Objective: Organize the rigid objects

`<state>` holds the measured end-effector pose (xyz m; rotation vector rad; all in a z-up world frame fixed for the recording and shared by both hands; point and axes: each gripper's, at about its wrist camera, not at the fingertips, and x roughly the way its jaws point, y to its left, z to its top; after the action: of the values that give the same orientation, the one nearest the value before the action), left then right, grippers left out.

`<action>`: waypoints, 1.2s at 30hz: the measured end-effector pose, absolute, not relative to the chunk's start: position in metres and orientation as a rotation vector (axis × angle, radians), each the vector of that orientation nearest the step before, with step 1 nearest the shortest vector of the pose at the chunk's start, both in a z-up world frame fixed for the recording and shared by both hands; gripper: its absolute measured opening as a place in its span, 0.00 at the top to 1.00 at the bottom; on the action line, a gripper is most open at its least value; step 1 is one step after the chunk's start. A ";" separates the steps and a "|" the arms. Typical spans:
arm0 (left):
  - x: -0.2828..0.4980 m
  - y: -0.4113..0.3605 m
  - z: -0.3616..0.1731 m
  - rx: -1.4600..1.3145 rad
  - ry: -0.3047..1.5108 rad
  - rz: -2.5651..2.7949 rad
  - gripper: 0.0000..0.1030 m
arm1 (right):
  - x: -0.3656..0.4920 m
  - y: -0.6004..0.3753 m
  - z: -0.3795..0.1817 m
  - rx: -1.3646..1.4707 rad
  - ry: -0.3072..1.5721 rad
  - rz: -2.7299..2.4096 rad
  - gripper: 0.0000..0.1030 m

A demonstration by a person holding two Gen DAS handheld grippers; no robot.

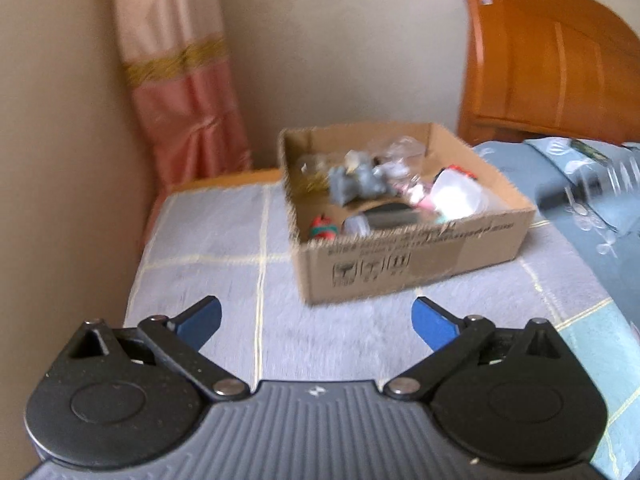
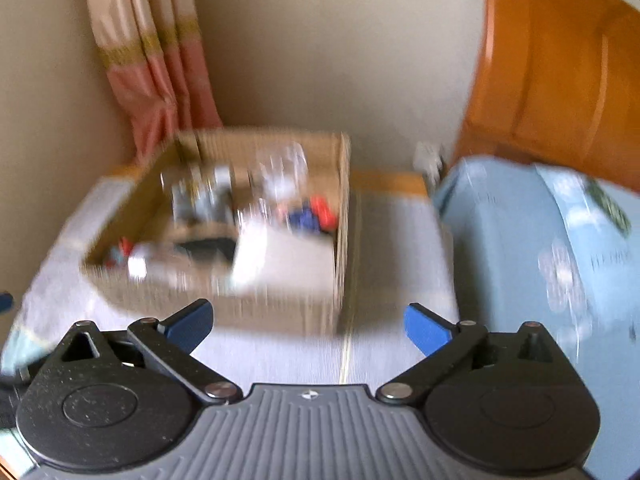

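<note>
Both the left gripper (image 1: 316,322) and right gripper (image 2: 308,326) are held wide apart, empty, before 1 cluttered cardboard box (image 1: 420,258).

beige wall (image 1: 340,40) | pink curtain (image 1: 180,92) | wooden headboard (image 1: 552,52) | checked bedcover (image 1: 224,240)

The box (image 1: 416,256) is raw brown corrugated cardboard, matt, with rough torn edges. Inside it lie clear crinkled plastic bags (image 1: 400,152) and a glossy translucent plastic tub (image 1: 456,196). It sits on a soft, matt, pale grey cloth (image 1: 224,232) with woven yellow lines. Far right, the headboard (image 1: 552,56) is varnished orange wood, glossy. The curtain (image 1: 180,80) far left is satiny fabric. Each claw, left (image 1: 316,320) and right (image 2: 308,322), is speckled matt black plastic with shiny metal rivets and blue pads.
</note>
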<state>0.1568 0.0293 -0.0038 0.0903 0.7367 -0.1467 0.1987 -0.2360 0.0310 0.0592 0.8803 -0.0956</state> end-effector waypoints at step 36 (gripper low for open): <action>0.111 0.012 0.057 0.081 0.708 -0.031 0.02 | 0.113 -0.181 0.058 0.062 0.736 -0.171 0.00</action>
<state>0.1107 0.0121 0.0573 0.0808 0.7084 -0.0307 0.1126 -0.1811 0.0584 0.0617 0.7363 -0.1713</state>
